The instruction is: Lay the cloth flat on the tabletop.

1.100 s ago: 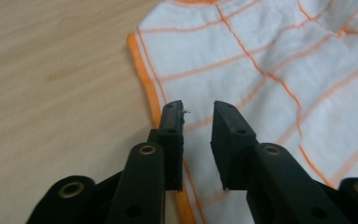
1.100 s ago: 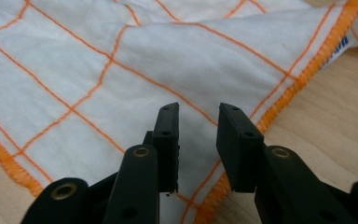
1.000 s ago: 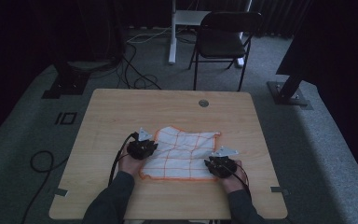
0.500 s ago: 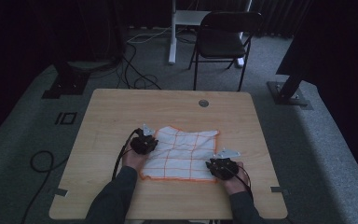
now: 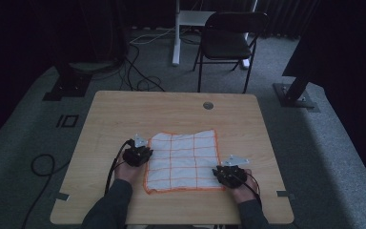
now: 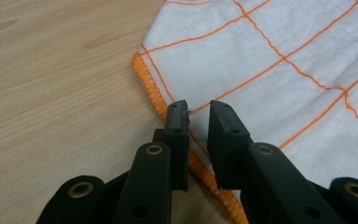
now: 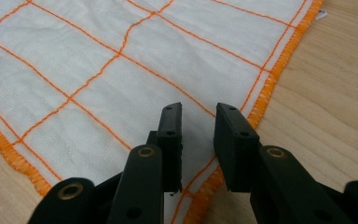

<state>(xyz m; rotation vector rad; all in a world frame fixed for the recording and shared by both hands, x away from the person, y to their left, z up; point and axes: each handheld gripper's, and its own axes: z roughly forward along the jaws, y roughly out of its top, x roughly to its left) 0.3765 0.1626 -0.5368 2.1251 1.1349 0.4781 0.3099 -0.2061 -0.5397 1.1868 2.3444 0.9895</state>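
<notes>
High view, cloth (image 5: 183,160) flat mid-table (image 5: 124,114), bare wood around

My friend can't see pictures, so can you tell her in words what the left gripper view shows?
Two black jaws of the left gripper stand slightly apart over the orange-stitched edge of a white cloth with an orange grid. The cloth lies flat on a light wooden table, which takes up the left side of the picture.

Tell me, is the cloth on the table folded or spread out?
Spread out. The cloth lies flat in one layer on the table, its whole orange grid and hem showing, with no folded part visible.
</notes>
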